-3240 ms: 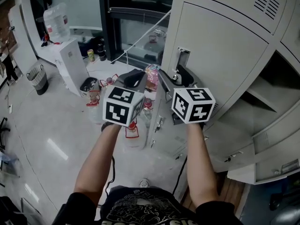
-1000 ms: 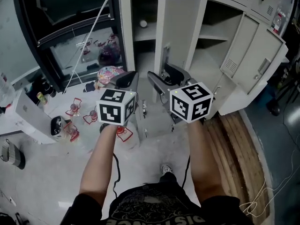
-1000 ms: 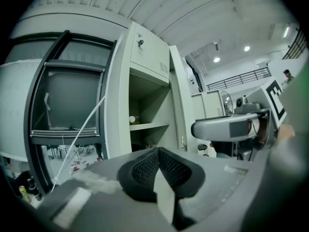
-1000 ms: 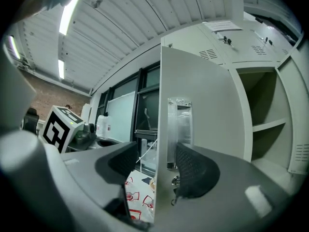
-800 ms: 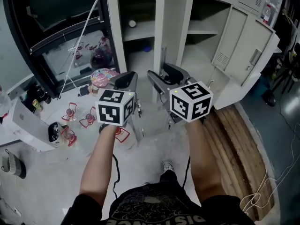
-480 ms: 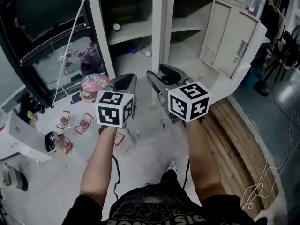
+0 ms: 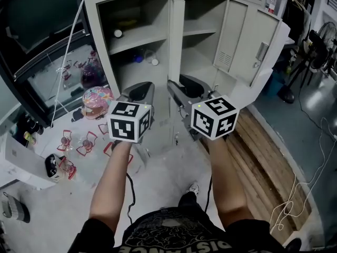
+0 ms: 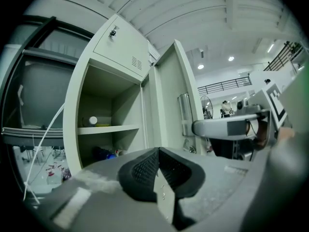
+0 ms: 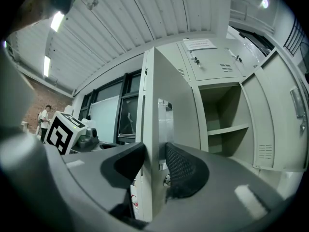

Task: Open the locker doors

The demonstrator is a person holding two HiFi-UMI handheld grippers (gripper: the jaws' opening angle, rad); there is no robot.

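Grey lockers straight ahead, pale floor below. Middle door open and edge-on, thin free edge pointing back between the two arms, open compartments on both sides, a shelf across the left one. Straddles that edge with the right gripper: jaws just now closing, pads pressed against both faces of the door at the handle plate. Holds the left gripper just beside it on the door's left, touching nothing, fingers pressed together with nothing between. Further right, a second door wide open, outer edge jutting over wooden boards. Bare floor beneath both grippers and back to the feet. Tighter on the left: red stands scattered low, a white cable slanting up past the lockers' side post.
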